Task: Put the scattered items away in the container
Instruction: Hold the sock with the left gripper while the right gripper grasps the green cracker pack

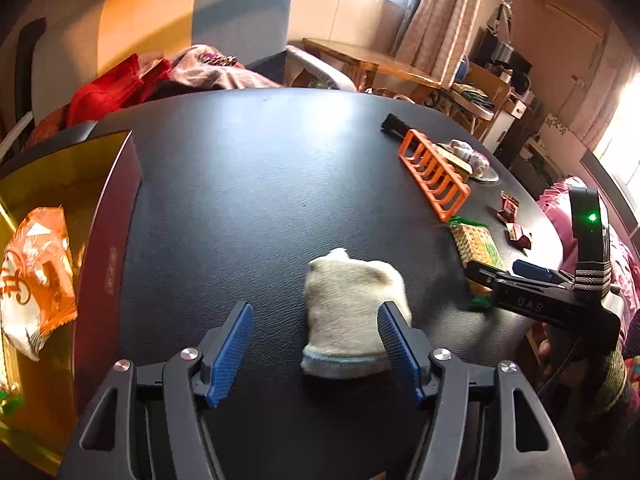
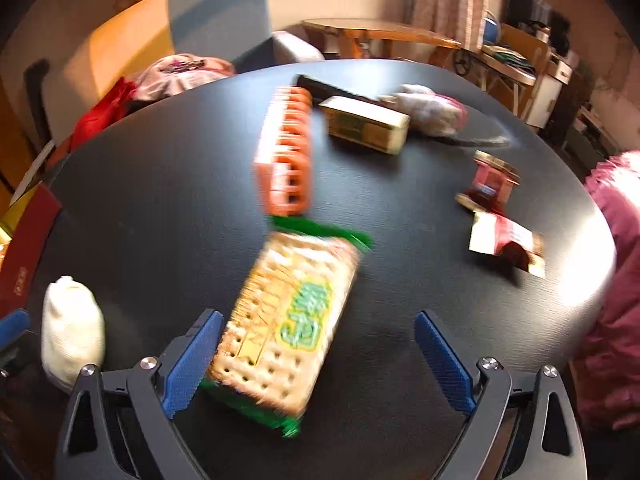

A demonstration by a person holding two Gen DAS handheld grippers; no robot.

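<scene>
A cream sock bundle lies on the black table, partly between the fingers of my open left gripper; it also shows in the right wrist view. A green-wrapped cracker packet lies between the fingers of my open right gripper, close to the left fingertip. The packet and the right gripper also show in the left wrist view. The yellow-lined red container stands at the left and holds an orange snack bag.
An orange rack, a yellow box, a pink-white cloth bundle, a small red jar and a red-white packet lie on the table. A long black object lies at the far side. The table edge is at the right.
</scene>
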